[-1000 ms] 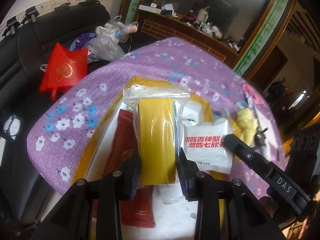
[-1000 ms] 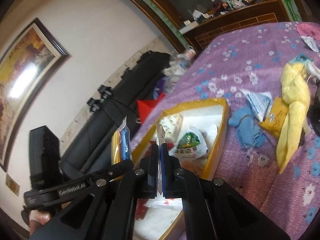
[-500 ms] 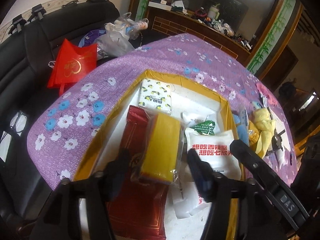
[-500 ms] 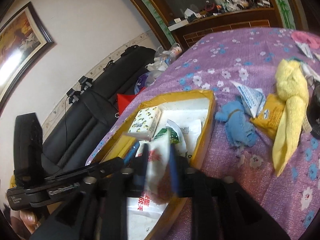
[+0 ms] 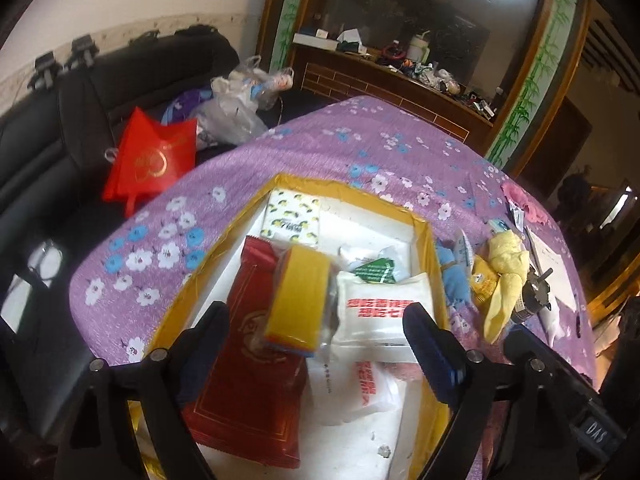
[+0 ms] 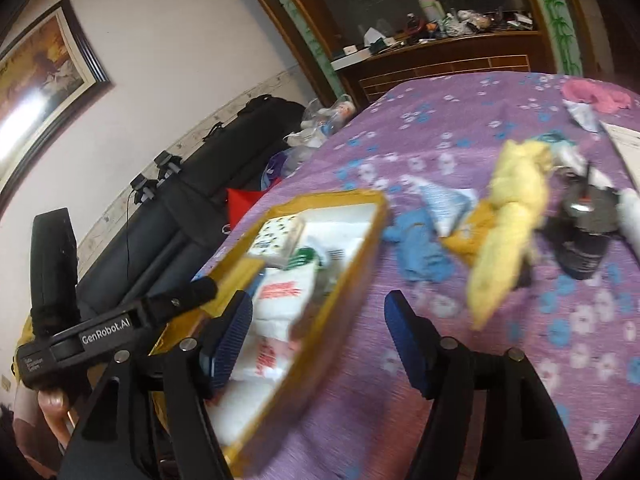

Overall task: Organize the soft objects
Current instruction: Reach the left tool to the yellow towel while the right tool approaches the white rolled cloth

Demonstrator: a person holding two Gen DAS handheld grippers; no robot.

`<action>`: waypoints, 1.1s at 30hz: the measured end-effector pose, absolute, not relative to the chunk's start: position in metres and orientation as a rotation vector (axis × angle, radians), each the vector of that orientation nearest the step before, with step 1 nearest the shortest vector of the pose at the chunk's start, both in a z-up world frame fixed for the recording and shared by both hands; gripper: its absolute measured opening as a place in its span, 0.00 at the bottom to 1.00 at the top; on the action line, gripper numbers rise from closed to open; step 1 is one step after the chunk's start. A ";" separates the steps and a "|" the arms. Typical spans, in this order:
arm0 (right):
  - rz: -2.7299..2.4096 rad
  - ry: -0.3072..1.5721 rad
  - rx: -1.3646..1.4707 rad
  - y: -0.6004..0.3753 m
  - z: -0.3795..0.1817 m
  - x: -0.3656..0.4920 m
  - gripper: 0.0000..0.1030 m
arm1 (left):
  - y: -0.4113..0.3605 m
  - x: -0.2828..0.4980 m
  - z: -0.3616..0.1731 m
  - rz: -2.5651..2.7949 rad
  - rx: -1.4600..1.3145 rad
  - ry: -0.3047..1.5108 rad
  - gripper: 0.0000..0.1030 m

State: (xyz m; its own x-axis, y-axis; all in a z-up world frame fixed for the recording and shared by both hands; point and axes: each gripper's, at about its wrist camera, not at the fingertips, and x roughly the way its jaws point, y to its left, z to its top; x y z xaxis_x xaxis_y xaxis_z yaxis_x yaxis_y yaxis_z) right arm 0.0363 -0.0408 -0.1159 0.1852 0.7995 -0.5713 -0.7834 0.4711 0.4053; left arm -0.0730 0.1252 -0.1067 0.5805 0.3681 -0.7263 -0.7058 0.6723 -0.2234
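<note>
Left gripper [image 5: 316,344]: your jaws have just been opening and now stand wide; the yellow pack [image 5: 298,304] lies between and just ahead of them, with neither pad touching it.
Right gripper [image 6: 316,336]: your jaws have just been opening too, wide now, nothing pinched; the box's near wall shows in the gap, blurred.
Yellow pack: in the box, tilted, leaning across the red packet [image 5: 248,384] and against the white pouch [image 5: 380,312].
Box [image 5: 424,236]: yellow-rimmed with a white floor, on the purple flowered tabletop [image 5: 360,148]. Inside you have the red packet at left, the white pouch with red print at right, another white bag [image 5: 356,396] nearer you, a lemon-print tissue pack [image 5: 292,216] in the far corner, and a green-and-white sachet [image 5: 376,272].
Outside the box: a blue cloth [image 6: 416,248], a yellow towel [image 6: 508,224] and a pale sachet [image 6: 444,204] lie to its right; the pink item [image 6: 596,96] sits farther off.
Room to move: bare floor shows in the box's far right corner; the tabletop beyond the box is open.
Edges: the tabletop drops off at left toward a black sofa [image 5: 80,120], probably close to the box's left wall.
</note>
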 end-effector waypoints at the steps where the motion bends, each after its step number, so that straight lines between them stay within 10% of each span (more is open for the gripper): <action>1: 1.101 0.830 0.033 -0.049 -0.116 0.043 0.69 | 0.122 -0.072 -0.104 0.673 -0.527 0.694 0.88; 33: 0.771 0.984 0.066 -0.111 -0.168 0.125 0.69 | 0.040 0.026 -0.104 0.376 -0.470 0.763 0.88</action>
